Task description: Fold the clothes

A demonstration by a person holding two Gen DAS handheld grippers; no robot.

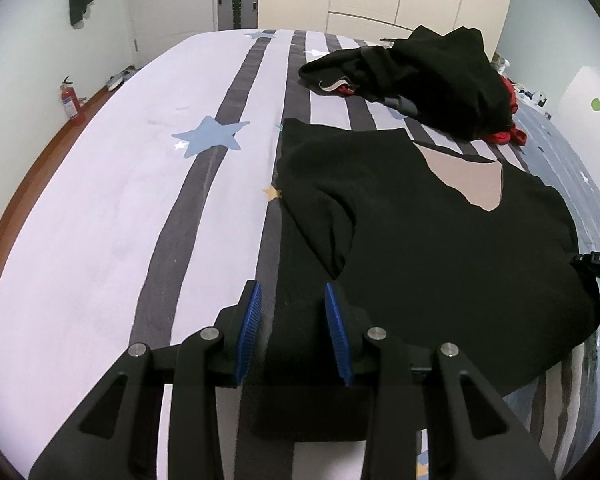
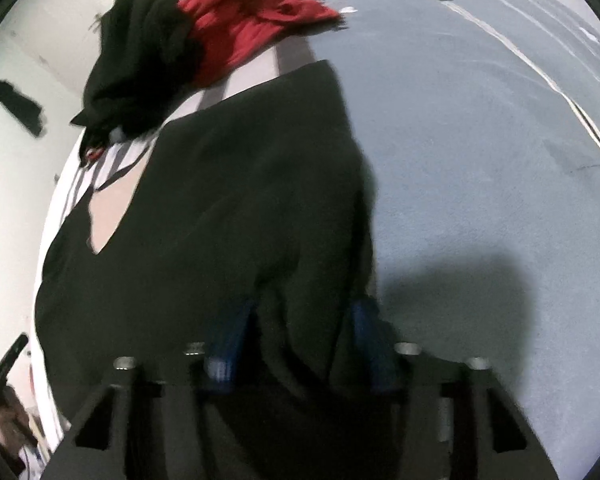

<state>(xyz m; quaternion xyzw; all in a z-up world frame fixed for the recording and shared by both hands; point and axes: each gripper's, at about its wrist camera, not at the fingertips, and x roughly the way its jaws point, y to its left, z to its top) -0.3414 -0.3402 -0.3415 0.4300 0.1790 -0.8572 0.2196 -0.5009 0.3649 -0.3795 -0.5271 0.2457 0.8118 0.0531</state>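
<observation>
The black top (image 1: 440, 240) lay spread on the bed (image 1: 100, 220), V-neck showing. The left gripper (image 1: 294, 322) was spread; the right gripper (image 2: 300, 340) straddled the cloth, blurred, grip uncertain.

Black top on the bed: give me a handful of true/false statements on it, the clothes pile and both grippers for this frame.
1. The black top lies spread on the striped bed. True.
2. The left gripper is clamped on a red garment. False: its jaws stand apart over the black top's near edge, holding nothing.
3. Black fabric sits between the fingers of the right gripper. True, though blur hides whether they are pinching it.
4. The clothes pile is all white. False: it is black with red cloth showing.
5. A fire extinguisher stands on the floor by the wall. True.
</observation>
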